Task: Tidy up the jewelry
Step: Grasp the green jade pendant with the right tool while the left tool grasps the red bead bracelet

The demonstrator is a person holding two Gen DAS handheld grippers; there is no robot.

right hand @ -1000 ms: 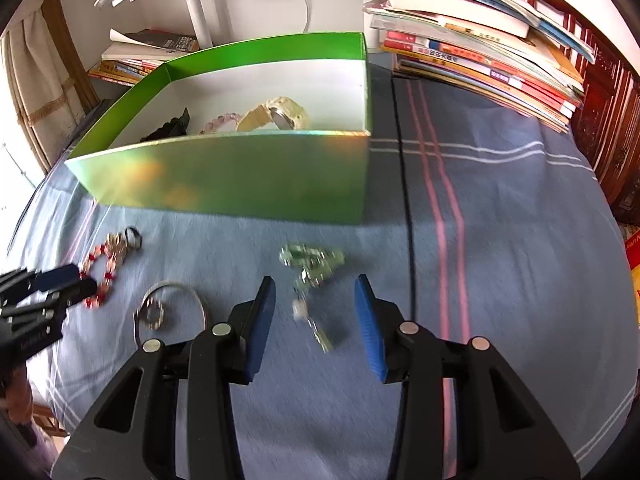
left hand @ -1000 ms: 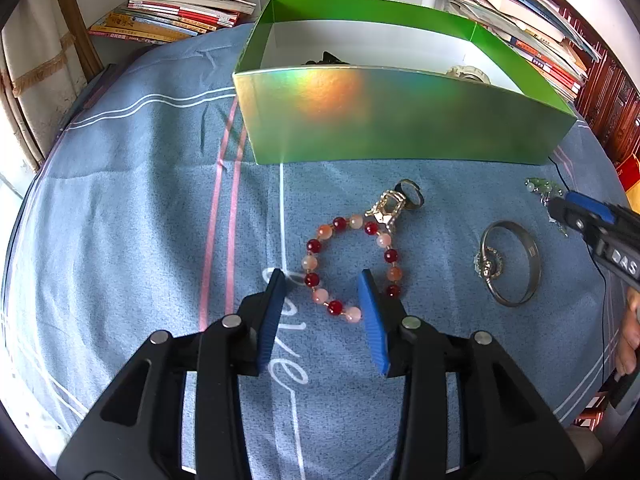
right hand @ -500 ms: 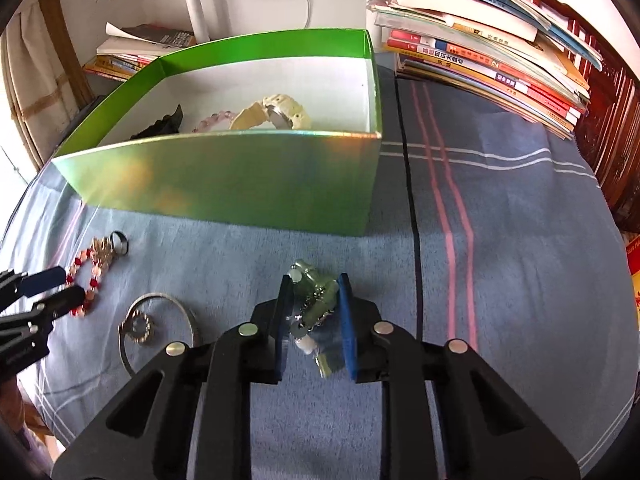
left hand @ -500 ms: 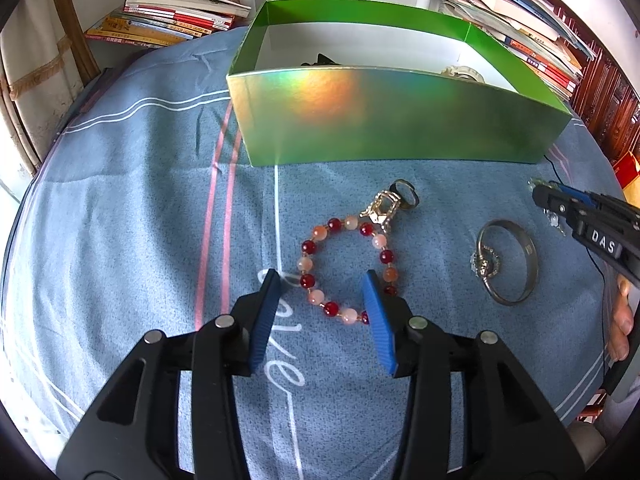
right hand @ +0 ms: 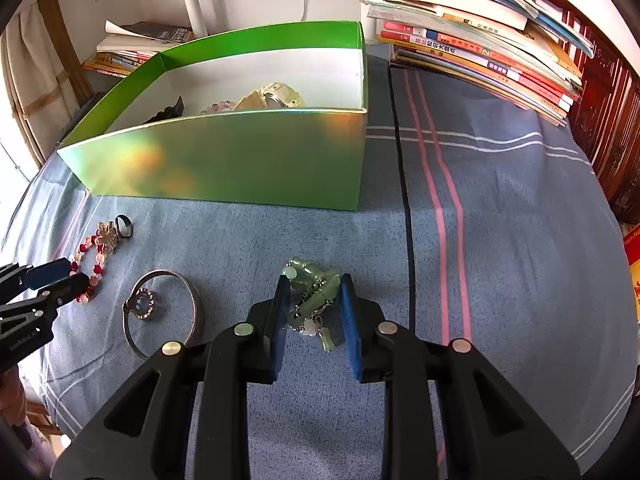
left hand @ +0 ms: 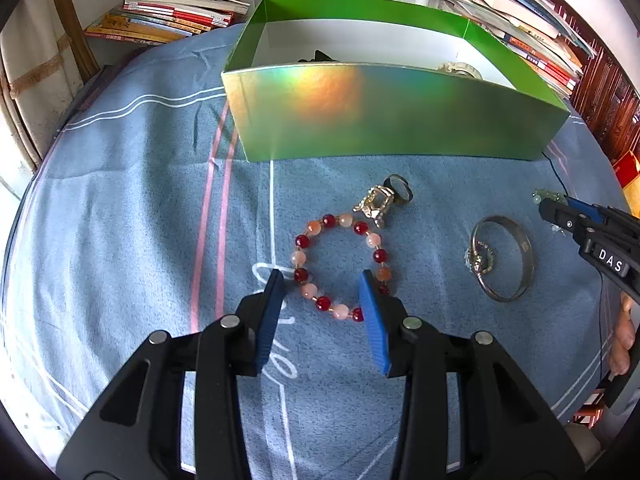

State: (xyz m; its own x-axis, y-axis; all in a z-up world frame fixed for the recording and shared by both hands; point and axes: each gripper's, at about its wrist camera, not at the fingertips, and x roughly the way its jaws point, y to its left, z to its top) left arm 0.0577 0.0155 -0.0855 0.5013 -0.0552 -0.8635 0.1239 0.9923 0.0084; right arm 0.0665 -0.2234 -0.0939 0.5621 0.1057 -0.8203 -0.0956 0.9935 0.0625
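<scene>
The right gripper [right hand: 313, 307] has closed in since 1 second ago: its 2 blue pads were wide apart then, and now they squeeze the green charm bunch [right hand: 311, 298] in the lower middle of the right wrist view. The bunch seems to sit off the blue cloth [right hand: 500, 240] now, but that is hard to tell.

The left gripper [left hand: 322, 305] is about as wide open as before and holds nothing. It has slid forward, so its pads now sit on either side of the bottom of the red and pink bead bracelet [left hand: 340, 264], in the middle of the left wrist view.

The silver bangle [left hand: 503, 258] lies flat at middle right of that view, with a small sparkly ring [left hand: 479, 258] inside it. Both are where they were.

The green box [right hand: 224, 152] stands open at the top in the upper left of the right wrist view, with some jewelry already in it. Bare cloth runs between its front wall and both grippers. Stacked books [right hand: 480, 48] crowd the upper right edge.
</scene>
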